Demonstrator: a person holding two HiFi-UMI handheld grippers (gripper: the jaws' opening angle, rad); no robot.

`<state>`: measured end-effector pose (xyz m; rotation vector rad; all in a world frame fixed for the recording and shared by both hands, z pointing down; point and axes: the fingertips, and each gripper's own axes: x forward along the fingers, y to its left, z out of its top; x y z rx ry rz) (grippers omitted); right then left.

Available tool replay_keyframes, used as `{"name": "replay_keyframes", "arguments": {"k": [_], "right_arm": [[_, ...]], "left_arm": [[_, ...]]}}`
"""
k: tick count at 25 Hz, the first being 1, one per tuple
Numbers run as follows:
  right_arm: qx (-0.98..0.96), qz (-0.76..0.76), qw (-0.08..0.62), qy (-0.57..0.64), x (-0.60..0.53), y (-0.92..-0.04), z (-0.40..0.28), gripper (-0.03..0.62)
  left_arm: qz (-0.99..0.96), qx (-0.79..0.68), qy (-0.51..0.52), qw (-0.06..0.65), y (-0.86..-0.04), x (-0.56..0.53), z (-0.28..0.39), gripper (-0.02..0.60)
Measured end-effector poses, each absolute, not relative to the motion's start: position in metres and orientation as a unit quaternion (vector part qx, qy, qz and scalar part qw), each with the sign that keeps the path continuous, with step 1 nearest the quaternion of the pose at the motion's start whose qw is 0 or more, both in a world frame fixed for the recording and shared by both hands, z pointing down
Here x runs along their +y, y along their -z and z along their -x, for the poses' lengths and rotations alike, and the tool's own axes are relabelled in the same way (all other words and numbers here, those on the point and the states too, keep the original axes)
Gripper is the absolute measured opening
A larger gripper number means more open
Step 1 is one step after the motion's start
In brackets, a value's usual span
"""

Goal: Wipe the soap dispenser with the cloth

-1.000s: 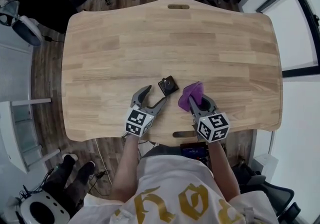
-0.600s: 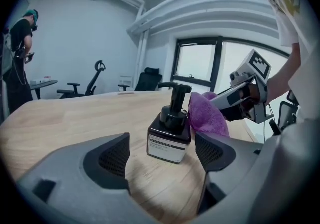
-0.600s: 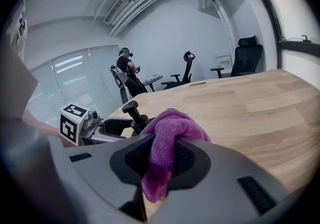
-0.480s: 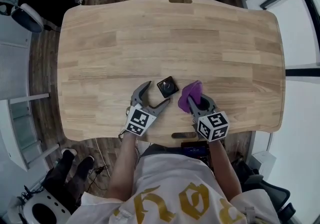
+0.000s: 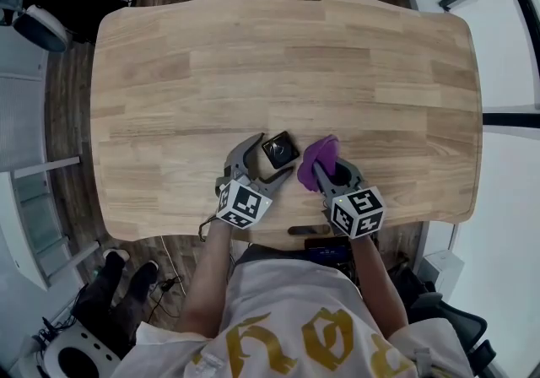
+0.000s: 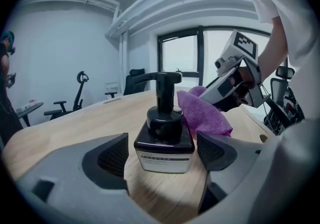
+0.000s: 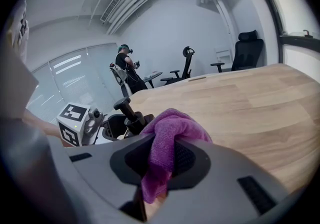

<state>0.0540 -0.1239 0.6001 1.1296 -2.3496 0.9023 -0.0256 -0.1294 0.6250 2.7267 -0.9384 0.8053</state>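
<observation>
Print on the soap dispenser [image 6: 163, 140] label is too blurred and small to read.

**Materials and finishes**

Table [image 5: 253, 56]: pale wood in jointed strips, smooth, with a low satin sheen.
Dispenser [image 6: 164, 138]: dark glossy body, glass or plastic cannot be told.
Pump [image 6: 162, 85]: black, smooth plastic, soft shine.
Label [image 6: 162, 160]: white, matt.
Cloth [image 7: 167, 133]: purple fabric, soft fine nubbly pile, matt.
</observation>
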Motion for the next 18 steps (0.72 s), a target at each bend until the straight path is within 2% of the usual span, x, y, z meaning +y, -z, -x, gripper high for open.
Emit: {"name": "replay_keyframes", "arguments": {"k": [10, 18], "right_arm": [[-0.834, -0.402, 0.19, -0.327, -0.135, -0.602, -0.057, 0.061], [-0.838, -0.399, 0.189, -0.322, -0.138, -0.594, -0.054, 0.061]], "left_arm": [[-0.912, -0.289, -0.289, 0.027, -0.631, -0.139, 0.011, 0.391], [-0.911, -0.288, -0.293, 0.04, -0.64, -0.144, 0.003, 0.39]]}}
